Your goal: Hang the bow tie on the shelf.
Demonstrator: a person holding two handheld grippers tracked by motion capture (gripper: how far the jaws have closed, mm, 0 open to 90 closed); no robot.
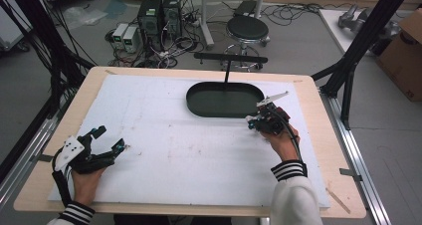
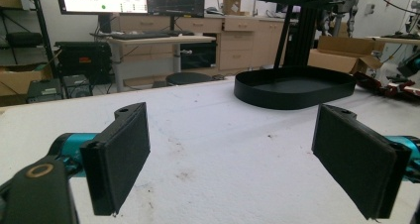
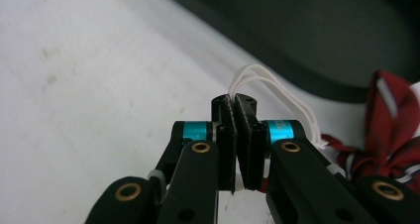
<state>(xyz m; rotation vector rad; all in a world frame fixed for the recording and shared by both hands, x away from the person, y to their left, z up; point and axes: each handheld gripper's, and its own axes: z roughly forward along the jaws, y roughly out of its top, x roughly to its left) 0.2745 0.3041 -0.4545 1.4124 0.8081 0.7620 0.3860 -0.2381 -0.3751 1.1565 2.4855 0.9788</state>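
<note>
white string loop (image 3: 277, 92), thin and doubled, is pinched between the closed pads of the right gripper (image 3: 241, 135). it arcs up out of the jaw tips and runs down to a red cloth item with white and dark stripes (image 3: 391, 130) lying on the white table cover (image 3: 89, 75) just beside the gripper (what the cloth item is, exactly, cannot be told). in the high view the right gripper (image 1: 259, 119) sits at the near right rim of a black oval tray (image 1: 199, 105), with the red cloth (image 1: 271, 119) bunched right at it and the person's right hand (image 1: 282, 140) behind, a striped cuff at the wrist. the tray lies near the far middle of the table (image 1: 318, 135), well apart from the other hand.

left gripper (image 1: 110, 138) rests at the near left of the white cover, jaws spread wide with nothing between them; in its own view the two black pads (image 2: 121, 154) stand far apart, framing bare cover and the tray (image 2: 297, 95) beyond. a black stool (image 1: 247, 28) and computer towers (image 1: 159, 16) stand on the floor past the table.
</note>
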